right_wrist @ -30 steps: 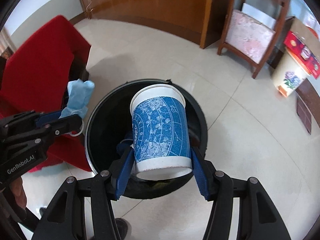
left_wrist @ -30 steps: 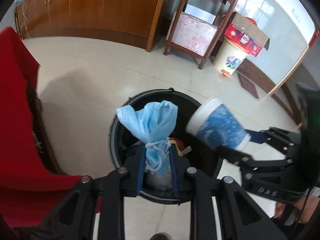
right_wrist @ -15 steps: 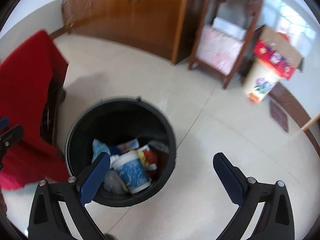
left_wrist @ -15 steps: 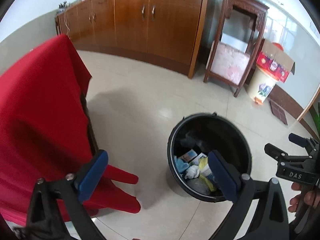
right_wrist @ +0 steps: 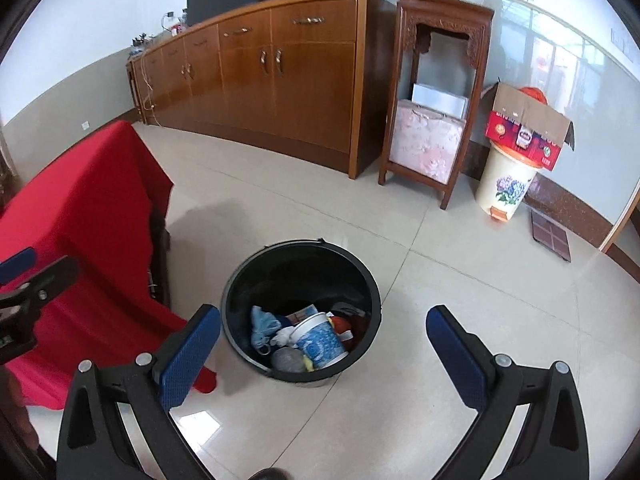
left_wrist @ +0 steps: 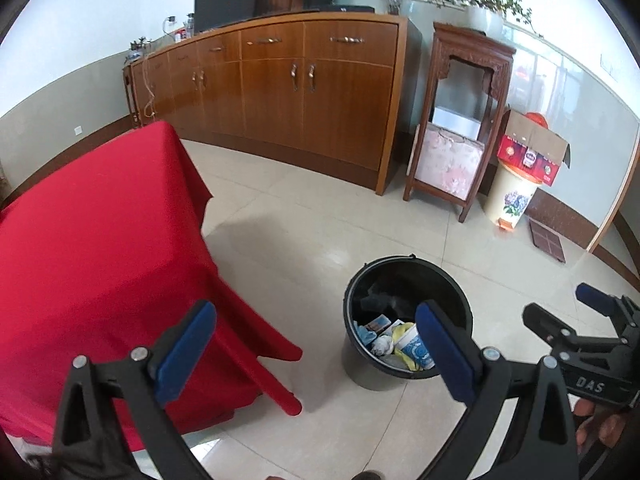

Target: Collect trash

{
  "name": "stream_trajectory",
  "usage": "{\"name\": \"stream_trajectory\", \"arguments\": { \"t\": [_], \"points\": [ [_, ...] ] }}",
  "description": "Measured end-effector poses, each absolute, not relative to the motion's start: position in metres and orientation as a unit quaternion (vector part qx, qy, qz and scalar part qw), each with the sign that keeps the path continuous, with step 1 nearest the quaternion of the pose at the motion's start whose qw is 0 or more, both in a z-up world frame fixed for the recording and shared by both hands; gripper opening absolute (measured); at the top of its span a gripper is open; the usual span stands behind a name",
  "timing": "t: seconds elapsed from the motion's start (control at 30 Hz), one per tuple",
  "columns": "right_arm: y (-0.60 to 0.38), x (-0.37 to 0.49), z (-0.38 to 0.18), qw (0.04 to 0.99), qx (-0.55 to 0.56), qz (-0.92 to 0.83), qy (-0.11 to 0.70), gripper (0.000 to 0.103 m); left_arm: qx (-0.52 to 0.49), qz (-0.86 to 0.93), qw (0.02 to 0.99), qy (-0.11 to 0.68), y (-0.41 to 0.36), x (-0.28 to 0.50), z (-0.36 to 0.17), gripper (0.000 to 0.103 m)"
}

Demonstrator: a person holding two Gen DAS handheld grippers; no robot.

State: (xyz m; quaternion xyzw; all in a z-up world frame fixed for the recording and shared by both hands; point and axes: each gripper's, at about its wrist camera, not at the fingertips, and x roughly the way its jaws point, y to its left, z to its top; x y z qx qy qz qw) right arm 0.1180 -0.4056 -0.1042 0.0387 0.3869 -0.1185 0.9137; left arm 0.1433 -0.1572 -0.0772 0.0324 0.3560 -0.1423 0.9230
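Trash is lying in the black bucket (right_wrist: 362, 280) standing on the tiled floor (right_wrist: 460, 272): a blue-patterned paper cup (right_wrist: 320, 342) is resting on its side on top of the heap, a crumpled light-blue face mask (right_wrist: 262, 326) is sitting to its left, and a small printed carton, white tissue, something yellow and something red are showing around them. The left gripper (left_wrist: 316, 350) is hovering above the floor with its blue pads spread wide and nothing between them; the bucket (left_wrist: 362, 284) is sitting low and to the right in its view, the cup (left_wrist: 416, 350) peeking out beside the right pad. The right gripper (right_wrist: 322, 354) is likewise gaping wide and holding nothing, poised above the bucket's near rim. A red cloth (left_wrist: 92, 240) is draping a piece of furniture just left of the bucket. A long wooden sideboard (right_wrist: 280, 88) is lining the far wall, with a carved wooden stand (right_wrist: 436, 92) beside it and a cream flowered bin (right_wrist: 504, 184) carrying a red cardboard box (right_wrist: 524, 128).
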Motion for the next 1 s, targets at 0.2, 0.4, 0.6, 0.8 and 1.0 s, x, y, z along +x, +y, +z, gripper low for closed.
{"name": "stream_trajectory", "arguments": {
  "t": [0.2, 0.4, 0.6, 0.8, 1.0],
  "points": [
    [-0.379, 0.088, -0.067, 0.919, 0.029, -0.104, 0.379, 0.103, 0.026, -0.125, 0.932, 0.34, -0.133, 0.127, -0.052, 0.101],
    [-0.348, 0.059, -0.034, 0.929, 0.028, -0.092, 0.358, 0.103, 0.022, -0.116, 0.943, 0.312, -0.114, 0.097, -0.019, 0.101],
    [-0.319, 0.031, -0.001, 0.944, -0.001, -0.093, 0.318, 0.103, 0.018, -0.113, 0.956, 0.269, -0.094, 0.067, 0.01, 0.102],
    [-0.301, 0.0, 0.034, 0.959, -0.013, -0.095, 0.267, 0.103, 0.02, -0.105, 0.966, 0.237, -0.081, 0.044, 0.035, 0.102],
    [-0.29, -0.008, 0.055, 0.964, -0.017, -0.087, 0.25, 0.103, 0.015, -0.092, 0.973, 0.209, -0.069, 0.028, 0.052, 0.103]
  ]
}}
